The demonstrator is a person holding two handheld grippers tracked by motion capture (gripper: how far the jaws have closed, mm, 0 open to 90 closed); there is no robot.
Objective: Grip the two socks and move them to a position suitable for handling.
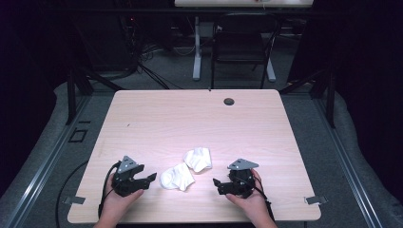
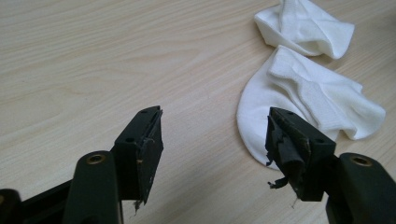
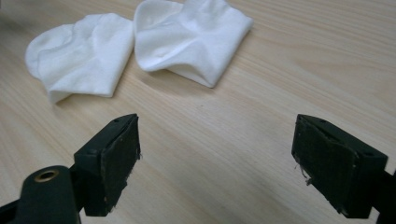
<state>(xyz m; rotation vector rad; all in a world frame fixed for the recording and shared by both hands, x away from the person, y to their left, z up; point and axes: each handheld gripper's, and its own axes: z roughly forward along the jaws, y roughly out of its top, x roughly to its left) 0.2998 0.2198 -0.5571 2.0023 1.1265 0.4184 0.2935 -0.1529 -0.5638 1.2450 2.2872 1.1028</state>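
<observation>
My left gripper (image 2: 212,154): jaws wide apart, nothing btwn them but bare wood. Right-hand pad looks chewed up, rubber peeling at the edge (could snag fabric, I'd guess). Right gripper (image 3: 217,161): jaws also spread wide, empty, pads in better shape.

Moving out. Just past my left jaws sits the near sock (image 2: 303,102), white, its rounded end almost under my right-hand pad. From the high view it's the one nearer me (image 1: 177,177), and the far sock (image 1: 198,158) sits just beside it, edges touching or nearly so, can't tell which. Both lie btwn my two grippers, left gripper (image 1: 134,179) and right gripper (image 1: 231,183) flanking them, near the front edge of the table (image 1: 190,114).

Handling, my call: light, soft, floppy knit, no stiffness at all. Not fragile, not slippery. It'll droop and fold when lifted, so pinch a doubled edge. The ribbed cuff on the near sock looks thickest, best bite. The far sock (image 3: 194,39) is crumpled w/ raised folds, easy to nip a ridge.

Labels, writing: none I can read on either sock. Plain white.
</observation>
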